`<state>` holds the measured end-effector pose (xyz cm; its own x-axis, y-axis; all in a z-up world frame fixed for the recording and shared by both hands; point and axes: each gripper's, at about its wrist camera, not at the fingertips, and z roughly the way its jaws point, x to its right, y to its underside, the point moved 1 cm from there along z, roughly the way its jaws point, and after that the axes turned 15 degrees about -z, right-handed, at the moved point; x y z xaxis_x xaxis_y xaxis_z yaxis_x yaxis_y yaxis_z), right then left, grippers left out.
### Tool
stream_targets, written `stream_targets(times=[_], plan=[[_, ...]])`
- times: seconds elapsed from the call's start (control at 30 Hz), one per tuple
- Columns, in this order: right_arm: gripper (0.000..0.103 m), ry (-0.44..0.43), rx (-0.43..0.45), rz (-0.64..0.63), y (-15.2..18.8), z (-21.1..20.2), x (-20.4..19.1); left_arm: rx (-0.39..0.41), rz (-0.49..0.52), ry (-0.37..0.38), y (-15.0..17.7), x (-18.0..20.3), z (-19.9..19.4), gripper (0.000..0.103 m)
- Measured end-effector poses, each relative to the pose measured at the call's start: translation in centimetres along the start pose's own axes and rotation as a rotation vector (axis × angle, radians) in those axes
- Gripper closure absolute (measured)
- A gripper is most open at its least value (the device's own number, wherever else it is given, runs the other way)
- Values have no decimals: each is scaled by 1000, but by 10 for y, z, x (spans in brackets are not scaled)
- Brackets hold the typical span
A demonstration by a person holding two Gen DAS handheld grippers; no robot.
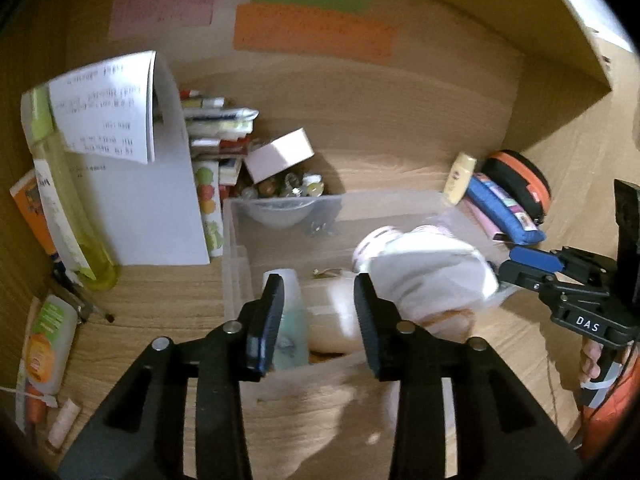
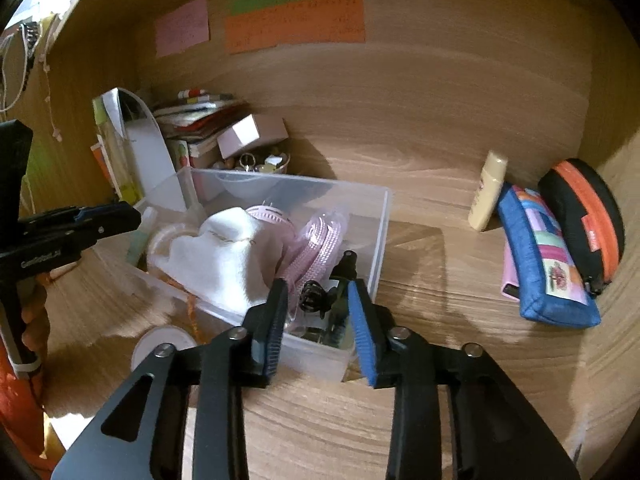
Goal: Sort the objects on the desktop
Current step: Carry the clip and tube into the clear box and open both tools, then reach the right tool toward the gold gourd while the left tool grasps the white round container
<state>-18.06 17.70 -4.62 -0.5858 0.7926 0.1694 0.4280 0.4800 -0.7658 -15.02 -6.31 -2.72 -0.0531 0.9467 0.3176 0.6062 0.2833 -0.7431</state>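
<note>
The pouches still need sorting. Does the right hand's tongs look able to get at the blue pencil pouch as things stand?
Probably yes. The blue pencil pouch lies on open desk to the right of the clear bin, nothing lies between, and the right tongs are open and empty.

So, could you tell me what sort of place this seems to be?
Probably a home study desk set in a wooden alcove: sticky notes on the back panel, a stack of books in the corner, and a pencil case beside a clear storage bin.
</note>
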Motion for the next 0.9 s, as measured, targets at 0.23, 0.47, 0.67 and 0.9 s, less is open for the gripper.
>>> stream_targets(times=[0.23, 0.47, 0.67, 0.9], plan=[[64, 13, 16, -15, 6, -23, -11, -6, 52, 36, 20, 19, -20, 45], [56, -7, -5, -34, 21, -29, -28, -85, 90, 34, 52, 28, -14, 37], [56, -35, -40, -40, 35, -25, -36, -179, 97, 36, 74, 28, 3, 36], [56, -69, -89, -19, 50, -12, -38, -259, 98, 50, 84, 33, 21, 36]])
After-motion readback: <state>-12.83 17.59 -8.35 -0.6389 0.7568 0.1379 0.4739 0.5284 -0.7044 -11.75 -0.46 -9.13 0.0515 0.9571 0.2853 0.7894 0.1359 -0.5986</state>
